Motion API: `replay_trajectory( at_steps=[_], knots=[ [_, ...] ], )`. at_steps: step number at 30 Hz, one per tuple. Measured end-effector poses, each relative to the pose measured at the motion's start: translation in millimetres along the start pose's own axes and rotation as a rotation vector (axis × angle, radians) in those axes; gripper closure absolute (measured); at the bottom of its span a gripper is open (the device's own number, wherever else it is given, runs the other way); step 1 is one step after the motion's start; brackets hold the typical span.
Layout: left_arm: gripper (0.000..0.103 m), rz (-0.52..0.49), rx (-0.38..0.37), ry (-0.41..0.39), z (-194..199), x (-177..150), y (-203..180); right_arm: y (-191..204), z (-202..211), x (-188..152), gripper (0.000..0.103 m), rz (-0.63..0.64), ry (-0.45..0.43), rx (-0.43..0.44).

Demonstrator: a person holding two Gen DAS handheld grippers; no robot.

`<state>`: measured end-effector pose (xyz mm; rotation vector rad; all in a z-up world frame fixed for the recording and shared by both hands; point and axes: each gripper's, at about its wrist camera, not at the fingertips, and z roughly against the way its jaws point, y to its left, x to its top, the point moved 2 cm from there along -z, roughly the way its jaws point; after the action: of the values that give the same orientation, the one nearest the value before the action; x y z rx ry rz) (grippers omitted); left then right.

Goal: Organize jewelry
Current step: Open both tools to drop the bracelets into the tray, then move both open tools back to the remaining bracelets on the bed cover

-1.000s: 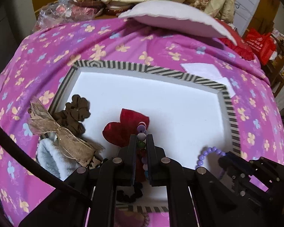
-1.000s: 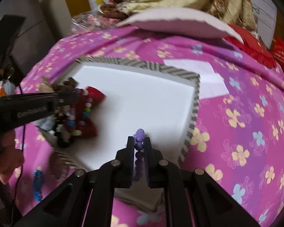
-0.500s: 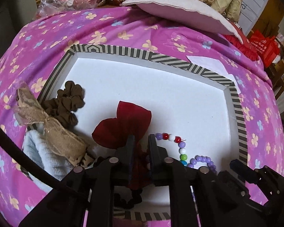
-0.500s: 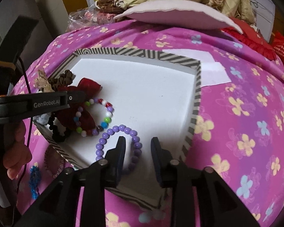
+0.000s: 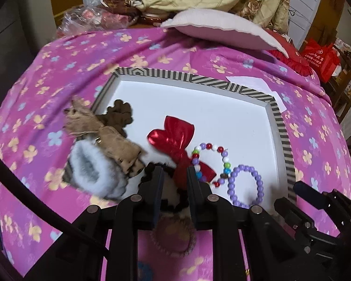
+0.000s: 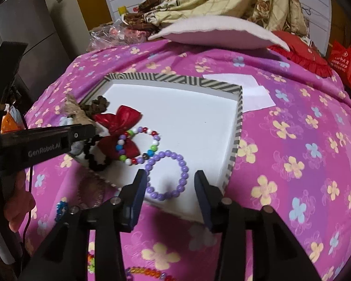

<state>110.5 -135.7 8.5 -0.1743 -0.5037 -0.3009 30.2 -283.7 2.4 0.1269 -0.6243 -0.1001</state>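
A white tray with a striped rim [image 5: 278,121] [image 6: 238,117] lies on the pink flowered bedspread. In it lie a purple bead bracelet [image 5: 245,183] [image 6: 167,175], a multicoloured bead bracelet [image 5: 210,161] [image 6: 138,146], a red bow [image 5: 175,138] [image 6: 119,119], a black scrunchie [image 6: 93,157] and a brown scrunchie [image 5: 119,114]. My left gripper [image 5: 174,178] is open and empty above the tray's near edge, by the red bow. My right gripper [image 6: 169,185] is wide open and empty, just short of the purple bracelet.
A burlap bow [image 5: 103,133] and a grey fluffy cuff [image 5: 93,175] hang over the tray's left rim. More beads [image 6: 142,272] and a blue trinket [image 6: 60,208] lie on the bedspread near me. A pillow [image 5: 222,28] and blankets sit behind.
Both grippers let go of their bracelets, which now lie in the tray. Both grippers opened and drew back toward me; the right one opened wider.
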Motion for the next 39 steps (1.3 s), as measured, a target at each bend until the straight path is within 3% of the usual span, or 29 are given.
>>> replay_trajectory(
  at_steps=[19, 39],
  knots=[
    [0.071, 0.002, 0.107, -0.134, 64.0, -65.8, 16.7, 26.6, 47.5, -35.1, 0.042, -0.055, -0.049, -0.010],
    [0.071, 0.044, 0.123, -0.171, 97.4, -103.9, 28.0, 43.4, 81.2, -57.5, 0.037, -0.046, -0.070, -0.028]
  ],
)
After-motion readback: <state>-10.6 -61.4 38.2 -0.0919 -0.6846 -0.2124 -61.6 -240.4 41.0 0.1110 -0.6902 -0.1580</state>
